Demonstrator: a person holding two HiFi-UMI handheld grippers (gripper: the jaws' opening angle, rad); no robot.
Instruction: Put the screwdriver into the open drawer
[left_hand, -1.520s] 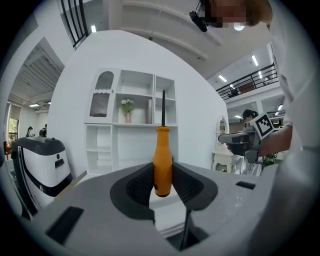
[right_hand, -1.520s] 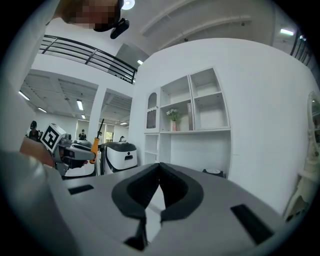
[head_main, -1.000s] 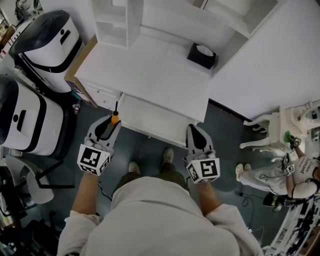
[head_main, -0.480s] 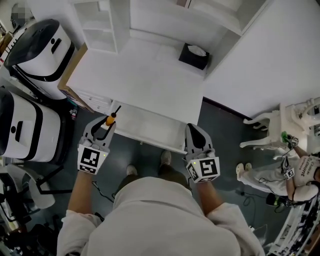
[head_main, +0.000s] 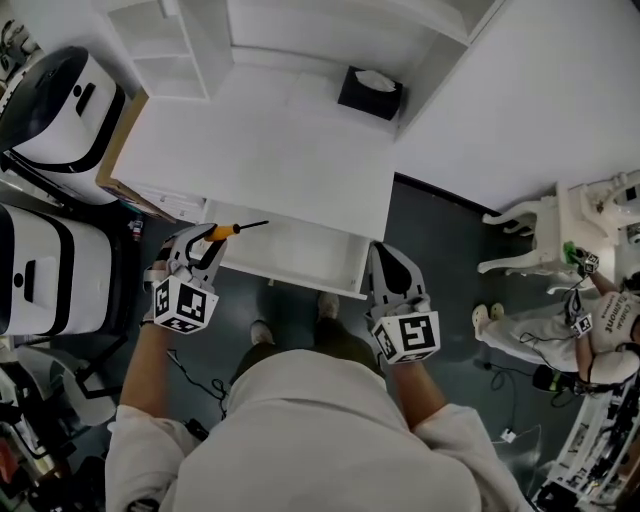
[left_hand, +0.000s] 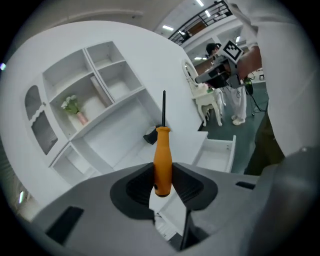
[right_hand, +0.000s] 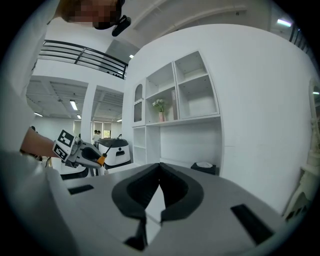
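My left gripper (head_main: 203, 247) is shut on the orange handle of the screwdriver (head_main: 222, 231) at the left front corner of the open white drawer (head_main: 300, 262). The black shaft points right, over the drawer's left end. In the left gripper view the screwdriver (left_hand: 162, 157) stands straight up between the pads of my left gripper (left_hand: 163, 176), with the drawer (left_hand: 218, 153) off to the right. My right gripper (head_main: 386, 264) hangs at the drawer's right front corner. In the right gripper view my right gripper (right_hand: 160, 167) has its tips together with nothing between them.
The white desk (head_main: 270, 150) carries a black tissue box (head_main: 370, 92) at the back, below white shelves (head_main: 150, 40). White and black machines (head_main: 45, 95) stand at the left. A white chair (head_main: 520, 250) and another person (head_main: 600, 335) are at the right.
My left gripper has rolled and shifted toward the drawer's left corner, so the screwdriver's shaft now points right instead of away from me. The right gripper stays by the drawer's right corner.
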